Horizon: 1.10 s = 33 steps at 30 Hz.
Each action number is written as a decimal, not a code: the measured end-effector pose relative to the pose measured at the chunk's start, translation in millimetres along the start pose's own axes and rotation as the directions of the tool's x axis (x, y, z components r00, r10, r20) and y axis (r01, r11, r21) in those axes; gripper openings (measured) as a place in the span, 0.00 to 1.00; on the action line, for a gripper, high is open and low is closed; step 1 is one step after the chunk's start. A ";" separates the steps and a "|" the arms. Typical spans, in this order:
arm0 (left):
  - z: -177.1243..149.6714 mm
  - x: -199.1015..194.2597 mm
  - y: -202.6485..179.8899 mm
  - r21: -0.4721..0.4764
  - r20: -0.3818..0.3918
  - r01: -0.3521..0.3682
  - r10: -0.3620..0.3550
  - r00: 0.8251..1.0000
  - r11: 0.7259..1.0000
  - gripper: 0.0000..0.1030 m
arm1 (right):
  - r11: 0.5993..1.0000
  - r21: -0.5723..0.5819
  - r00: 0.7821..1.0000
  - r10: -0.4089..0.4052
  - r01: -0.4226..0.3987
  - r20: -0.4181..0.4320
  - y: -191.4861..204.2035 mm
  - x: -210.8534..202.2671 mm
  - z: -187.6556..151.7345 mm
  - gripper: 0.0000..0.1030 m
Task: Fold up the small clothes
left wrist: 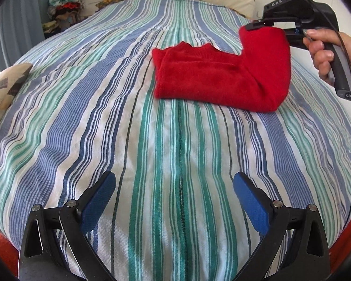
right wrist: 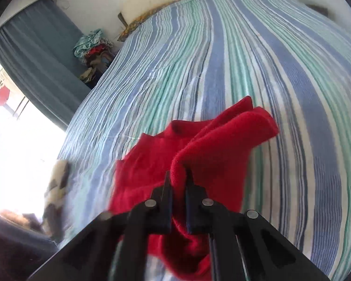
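Garment: soft, light red knit top [left wrist: 208,79] on striped bedspread [left wrist: 128,140], limp, drapes easily.
Right gripper [right wrist: 178,175]: clamped on its lifted side edge.
Left gripper [left wrist: 174,187]: spread wide, empty.
Best hold: edges, corners.

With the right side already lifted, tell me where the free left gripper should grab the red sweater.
Take the red sweater at its near left corner, coming in low from the left. That end lies flat on the striped bedspread with an open folded edge, while the right gripper is shut on the raised far end. The left gripper is open and probably nearest there.
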<state>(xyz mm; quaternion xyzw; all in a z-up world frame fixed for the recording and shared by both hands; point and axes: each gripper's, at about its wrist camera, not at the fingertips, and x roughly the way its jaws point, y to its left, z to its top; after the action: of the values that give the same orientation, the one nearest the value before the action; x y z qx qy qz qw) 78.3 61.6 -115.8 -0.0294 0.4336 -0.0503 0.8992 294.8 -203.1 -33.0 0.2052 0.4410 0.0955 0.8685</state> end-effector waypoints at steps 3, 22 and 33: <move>-1.0 0.9 2.7 0.003 -0.006 -0.003 0.003 1.000 1.000 0.98 | 0.998 -0.030 0.998 0.059 -0.060 -0.023 45.0 32.6 0.6 0.08; 1.5 3.5 22.0 -0.059 -0.021 -0.010 0.009 1.000 0.998 0.98 | 0.974 -0.070 0.951 0.195 -0.217 -0.242 122.8 134.2 -37.3 0.64; 3.6 5.5 19.2 -0.063 -0.030 0.021 -0.023 0.999 0.998 0.98 | 0.923 -0.373 0.978 0.015 -0.093 -0.206 125.6 109.5 -52.7 0.42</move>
<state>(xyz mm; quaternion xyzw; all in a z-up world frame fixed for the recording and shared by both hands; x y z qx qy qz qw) 85.8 80.1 -119.7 -0.0617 0.4484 -0.0471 0.8904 319.1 -38.1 -85.0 0.0345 0.4929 0.2233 0.8402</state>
